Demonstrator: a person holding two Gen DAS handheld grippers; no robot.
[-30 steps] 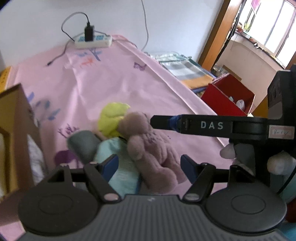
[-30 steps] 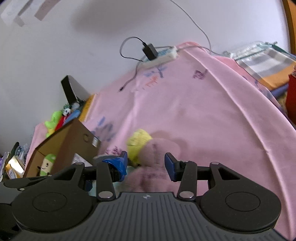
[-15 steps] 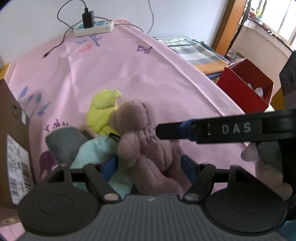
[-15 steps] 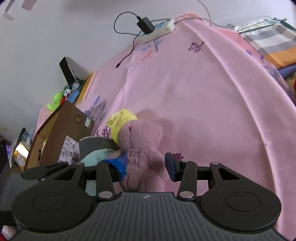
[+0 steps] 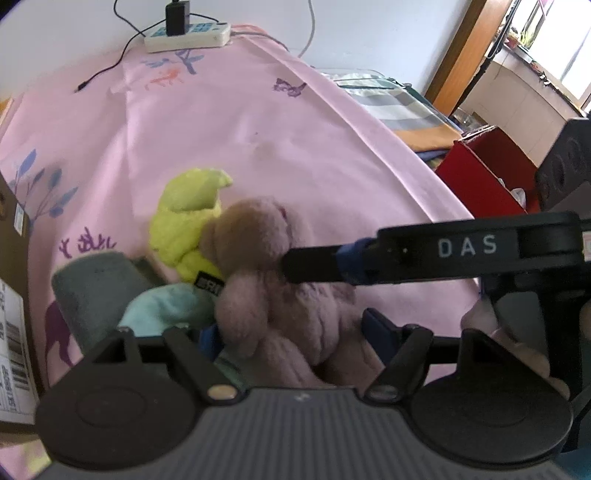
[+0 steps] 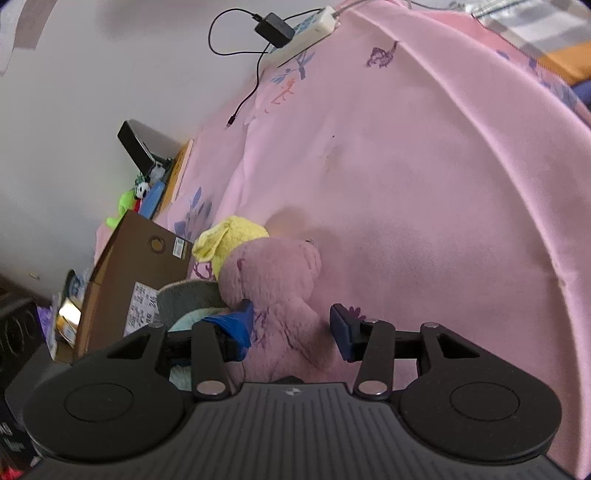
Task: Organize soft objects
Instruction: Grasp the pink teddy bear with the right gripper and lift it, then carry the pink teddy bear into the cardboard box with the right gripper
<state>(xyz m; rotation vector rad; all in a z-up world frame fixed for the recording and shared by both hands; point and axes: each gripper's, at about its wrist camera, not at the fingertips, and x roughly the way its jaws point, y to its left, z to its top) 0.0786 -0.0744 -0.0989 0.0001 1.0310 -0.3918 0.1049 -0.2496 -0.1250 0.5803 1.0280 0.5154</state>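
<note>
A mauve teddy bear (image 5: 280,302) lies on the pink sheet (image 5: 258,129) against a yellow-green plush (image 5: 188,218), a grey soft piece (image 5: 96,291) and a pale teal cloth (image 5: 166,310). My left gripper (image 5: 295,334) is open, its blue pads either side of the bear's body. In the right wrist view the bear (image 6: 273,288) sits between the fingers of my right gripper (image 6: 291,326), whose jaws are opening; the left pad is at the bear's flank, the right pad stands clear. One right finger (image 5: 443,254) crosses the left wrist view, its tip at the bear's neck.
A cardboard box (image 6: 136,273) stands just left of the pile. A power strip (image 5: 188,35) with a cable lies at the far wall. Off the bed's right edge are folded striped bedding (image 5: 399,107) and a red box (image 5: 484,173). Small toys (image 6: 129,199) sit behind the cardboard box.
Both grippers have come down and closer over the bear, which now fills the space between their fingers. The right gripper's jaws have widened a little.
</note>
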